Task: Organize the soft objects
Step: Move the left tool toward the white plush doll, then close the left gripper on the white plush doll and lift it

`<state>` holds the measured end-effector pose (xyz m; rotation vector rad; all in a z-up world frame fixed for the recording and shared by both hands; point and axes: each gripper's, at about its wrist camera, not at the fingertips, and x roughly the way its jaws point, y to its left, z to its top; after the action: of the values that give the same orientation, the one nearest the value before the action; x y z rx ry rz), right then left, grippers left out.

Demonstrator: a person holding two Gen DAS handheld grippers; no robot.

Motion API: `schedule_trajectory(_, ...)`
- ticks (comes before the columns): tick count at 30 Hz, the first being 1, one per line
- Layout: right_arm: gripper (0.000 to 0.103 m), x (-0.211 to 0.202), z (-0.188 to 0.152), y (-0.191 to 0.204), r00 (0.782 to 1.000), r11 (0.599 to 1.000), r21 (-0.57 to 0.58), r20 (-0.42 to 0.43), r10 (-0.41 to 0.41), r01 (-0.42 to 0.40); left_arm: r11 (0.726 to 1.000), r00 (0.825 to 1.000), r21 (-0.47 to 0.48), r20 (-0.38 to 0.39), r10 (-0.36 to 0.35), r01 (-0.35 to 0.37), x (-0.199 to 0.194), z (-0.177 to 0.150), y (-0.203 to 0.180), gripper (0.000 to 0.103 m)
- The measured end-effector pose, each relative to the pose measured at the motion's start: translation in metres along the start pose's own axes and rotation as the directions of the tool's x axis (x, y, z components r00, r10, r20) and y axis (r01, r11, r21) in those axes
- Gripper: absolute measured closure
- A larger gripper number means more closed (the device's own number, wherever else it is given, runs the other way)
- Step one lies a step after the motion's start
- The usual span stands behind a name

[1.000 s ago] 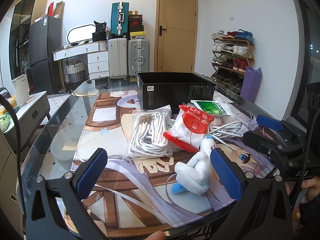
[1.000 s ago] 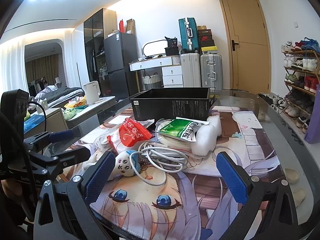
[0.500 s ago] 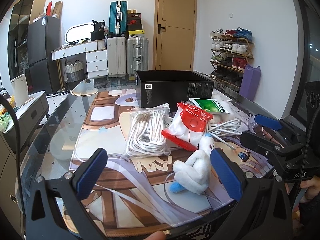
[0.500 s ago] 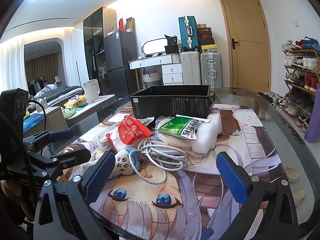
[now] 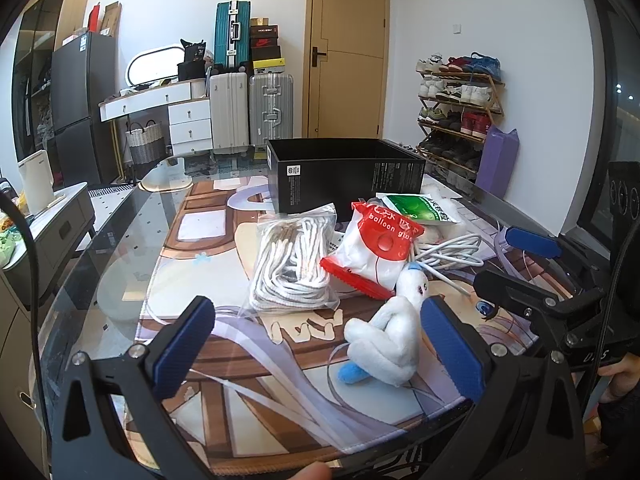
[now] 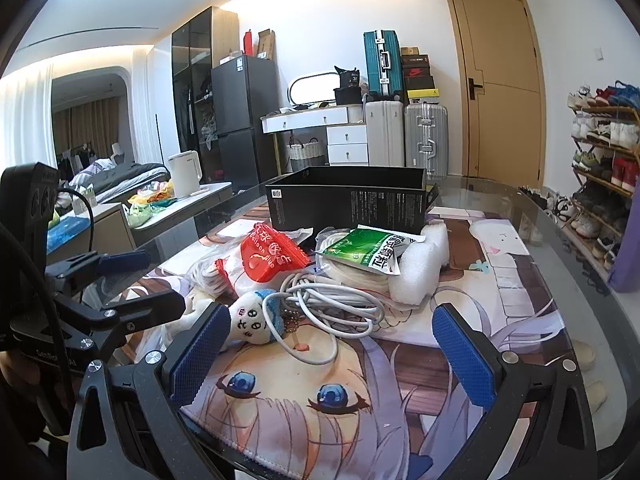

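Left claw (image 5: 316, 344) spread wide, empty | right claw (image 6: 332, 356) spread wide, empty | white plush toy (image 5: 390, 340) near tabletop (image 5: 112, 280) front edge

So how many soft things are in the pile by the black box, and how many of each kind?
Plush toys: 1, the white plush toy
Sealed packets: 2, the red balloon glue packet and the green packet
Rope bags: 1, the clear bag of white rope
Cable bundles: 1, the white cable
Foam pieces: 1, the white foam block
Total: 6
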<state>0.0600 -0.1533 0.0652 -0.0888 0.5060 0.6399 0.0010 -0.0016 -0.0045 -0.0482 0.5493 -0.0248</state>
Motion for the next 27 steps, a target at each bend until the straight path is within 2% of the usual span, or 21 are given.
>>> schedule_trajectory(6, 0.001, 0.000, 0.000, -0.001, 1.000, 1.000, 0.005, -0.002, -0.001, 0.001, 1.000, 1.000, -0.004, -0.001, 0.003, -0.003, 0.001, 0.001, 0.001, 0.000)
schedule_trajectory(14, 0.001, 0.001, 0.000, -0.003, 1.000, 1.000, 0.007, -0.009, -0.012, 0.012, 0.999, 0.999, 0.007, -0.010, -0.037, 0.037, 0.001, 0.002, 0.000, 0.000)
schedule_trajectory(27, 0.000, 0.009, 0.001, -0.011, 0.997, 0.998, 0.033, -0.060, -0.051, 0.053, 0.996, 0.995, 0.056, -0.072, -0.065, 0.069, 0.015, 0.000, -0.018, 0.000)
